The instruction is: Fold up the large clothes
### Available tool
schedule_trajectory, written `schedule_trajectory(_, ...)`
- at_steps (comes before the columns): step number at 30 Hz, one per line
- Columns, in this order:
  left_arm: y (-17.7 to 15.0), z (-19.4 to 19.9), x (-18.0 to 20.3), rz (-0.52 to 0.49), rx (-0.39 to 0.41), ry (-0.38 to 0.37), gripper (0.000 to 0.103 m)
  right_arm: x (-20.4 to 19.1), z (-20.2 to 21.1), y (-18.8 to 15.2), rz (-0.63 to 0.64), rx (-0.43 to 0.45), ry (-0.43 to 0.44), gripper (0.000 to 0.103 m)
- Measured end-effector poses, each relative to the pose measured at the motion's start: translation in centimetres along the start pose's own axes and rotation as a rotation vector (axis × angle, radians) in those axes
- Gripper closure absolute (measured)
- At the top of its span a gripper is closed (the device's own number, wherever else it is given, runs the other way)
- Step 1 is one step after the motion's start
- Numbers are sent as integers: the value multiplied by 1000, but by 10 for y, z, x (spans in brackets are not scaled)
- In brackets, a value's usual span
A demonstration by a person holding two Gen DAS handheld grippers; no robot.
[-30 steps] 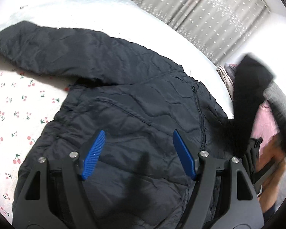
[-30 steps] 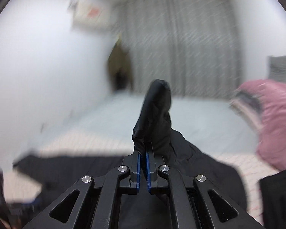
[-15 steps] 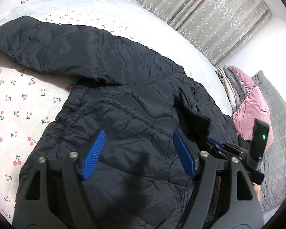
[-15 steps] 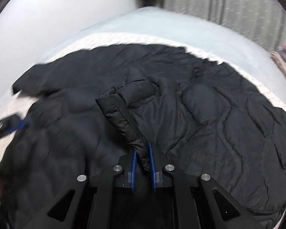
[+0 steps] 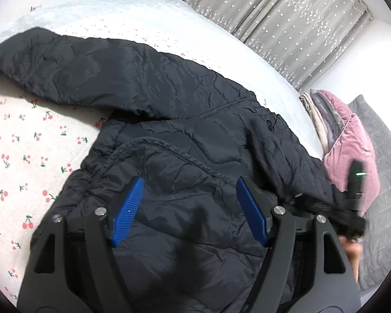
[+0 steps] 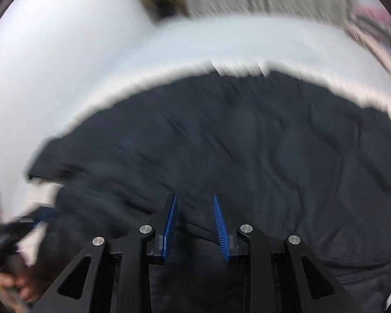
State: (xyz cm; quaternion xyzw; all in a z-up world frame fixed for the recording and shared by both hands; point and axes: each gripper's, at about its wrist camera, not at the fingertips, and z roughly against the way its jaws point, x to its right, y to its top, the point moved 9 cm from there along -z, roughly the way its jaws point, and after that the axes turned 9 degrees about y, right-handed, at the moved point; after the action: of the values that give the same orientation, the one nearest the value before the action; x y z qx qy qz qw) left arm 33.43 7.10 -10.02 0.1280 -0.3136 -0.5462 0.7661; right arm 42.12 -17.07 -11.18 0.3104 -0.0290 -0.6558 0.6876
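A black quilted jacket lies spread on the bed, one sleeve stretched out to the upper left. My left gripper is open and empty, hovering just above the jacket's lower body. In the right wrist view, which is motion-blurred, the jacket fills the middle. My right gripper is open with nothing between its blue pads, just above the jacket. The right gripper's body also shows at the right edge of the left wrist view, blurred.
The bed has a white cherry-print sheet and a pale blue blanket beyond the jacket. A pink pillow and grey quilt lie at the right. Grey starred curtains hang behind.
My right gripper carried the right sleeve down across the jacket, then opened and let it go. The left gripper stayed open over the jacket's lower body.
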Motion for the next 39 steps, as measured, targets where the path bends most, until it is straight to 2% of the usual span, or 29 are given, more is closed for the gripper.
schedule_trajectory(1,0,0,0,-7,4,8,29,11,-15,-8,-49,-29,-9,74)
schedule_trajectory(2,0,-1,0,-16,7,19,29,14,-18,-10,-70,-7,1,74)
schedule_trajectory(5,1,-3,-7,-25,7,64,29,5,-3,-13,-106,0,-16,73)
schedule_trajectory(7,2,-7,-13,-23,-10,82,29,-7,19,-20,-98,-2,-18,73)
schedule_trajectory(10,5,-9,-29,2,-35,94,28,-37,77,-37,-93,69,30,69)
schedule_trajectory(11,7,-8,-35,12,-41,95,27,-40,89,-42,-101,88,44,54)
schedule_trajectory(12,10,-8,-43,26,-47,101,25,-47,107,-46,-116,121,57,33)
schedule_trajectory(14,19,-4,-61,52,-46,108,21,-61,134,-67,-115,162,70,20)
schedule_trajectory(17,40,3,-108,121,-28,142,21,-72,155,-99,-90,174,84,20)
schedule_trajectory(20,67,12,-177,256,-5,209,20,-72,153,-111,-126,174,152,20)
schedule_trajectory(22,82,17,-223,375,9,257,20,-62,160,-117,-176,209,195,20)
schedule_trajectory(24,99,16,-262,484,29,274,20,-50,158,-121,-204,213,166,20)
schedule_trajectory(26,116,3,-277,500,25,240,20,-41,154,-126,-209,194,156,20)
schedule_trajectory(28,128,-13,-280,511,28,187,20,-36,158,-131,-229,184,187,20)
schedule_trajectory(30,138,-22,-279,530,49,178,22,-30,160,-132,-250,197,182,20)
schedule_trajectory(31,144,-24,-277,526,76,188,36,-25,160,-132,-248,203,161,20)
schedule_trajectory(32,149,-24,-277,505,81,209,69,-21,158,-132,-243,202,136,20)
schedule_trajectory(33,152,-23,-272,477,71,243,88,-17,158,-134,-235,199,101,20)
schedule_trajectory(34,158,-17,-261,458,93,245,96,-15,158,-134,-219,201,64,20)
schedule_trajectory(35,167,-8,-248,445,141,232,96,-13,160,-133,-191,212,18,20)
schedule_trajectory(37,183,24,-217,394,261,195,96,-8,168,-131,-107,241,-138,20)
schedule_trajectory(39,194,49,-181,333,327,152,96,-3,176,-129,-37,269,-304,20)
